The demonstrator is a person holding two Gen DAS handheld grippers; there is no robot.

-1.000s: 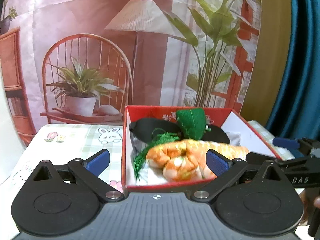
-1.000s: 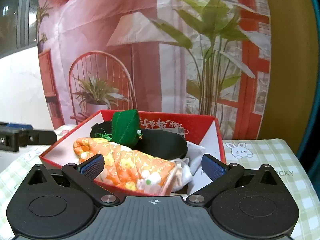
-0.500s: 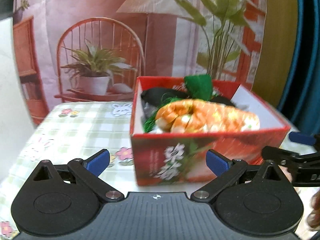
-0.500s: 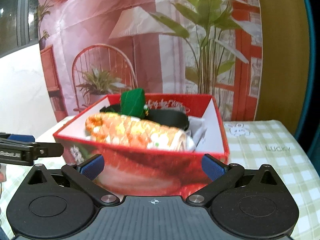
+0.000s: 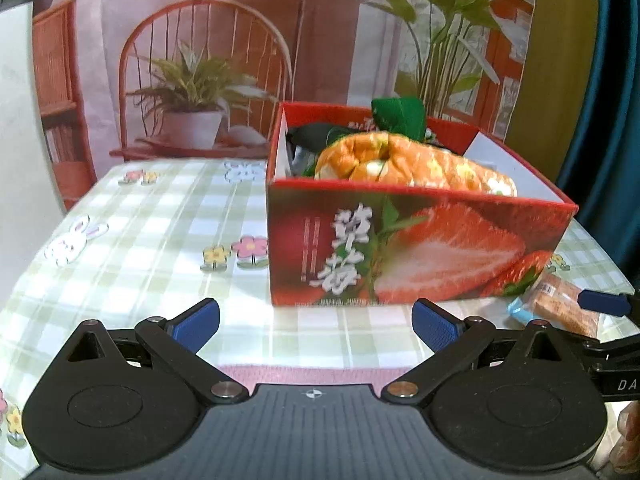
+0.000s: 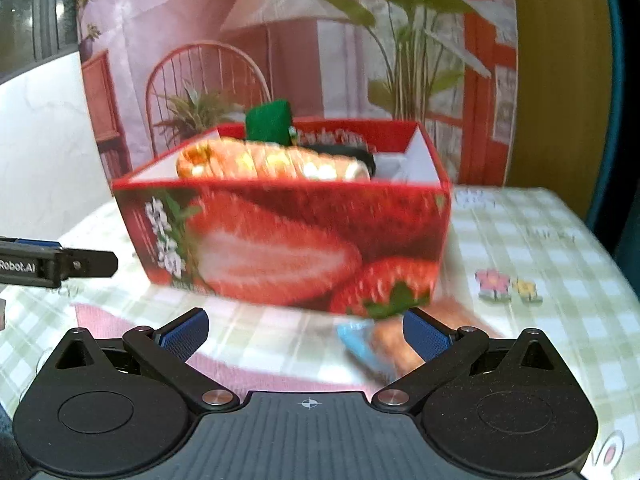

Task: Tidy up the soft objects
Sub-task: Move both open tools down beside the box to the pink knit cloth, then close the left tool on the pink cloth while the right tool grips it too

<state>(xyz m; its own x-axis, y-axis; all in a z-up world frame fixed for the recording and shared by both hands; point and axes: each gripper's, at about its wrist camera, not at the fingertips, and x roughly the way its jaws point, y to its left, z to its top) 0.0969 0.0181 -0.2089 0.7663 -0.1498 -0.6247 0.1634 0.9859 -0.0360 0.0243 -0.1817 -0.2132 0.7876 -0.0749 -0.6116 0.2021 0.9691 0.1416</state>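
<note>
A red strawberry-print box [image 5: 416,252] [image 6: 288,240] stands on the checked tablecloth. Inside lie an orange patterned soft roll [image 5: 412,164] [image 6: 272,164], a green plush piece [image 5: 398,114] [image 6: 268,120] and a black item [image 5: 310,138] [image 6: 344,152]. My left gripper [image 5: 316,322] is open, low in front of the box, nothing between its fingers. My right gripper [image 6: 306,332] is open too, near the box's front right corner. A wrapped snack packet [image 5: 556,306] [image 6: 384,344] lies beside that corner, by the right gripper's right pad [image 6: 424,334].
A pink cloth [image 5: 296,374] [image 6: 120,328] lies at the near table edge beneath both grippers. The tablecloth [image 5: 160,224] spreads left of the box. A printed backdrop [image 5: 200,60] hangs behind the table, a blue curtain [image 5: 612,80] at the right.
Both grippers have dropped and pulled back from above the box to table level, so the box's front face now shows. The snack packet and pink cloth have come into view.
</note>
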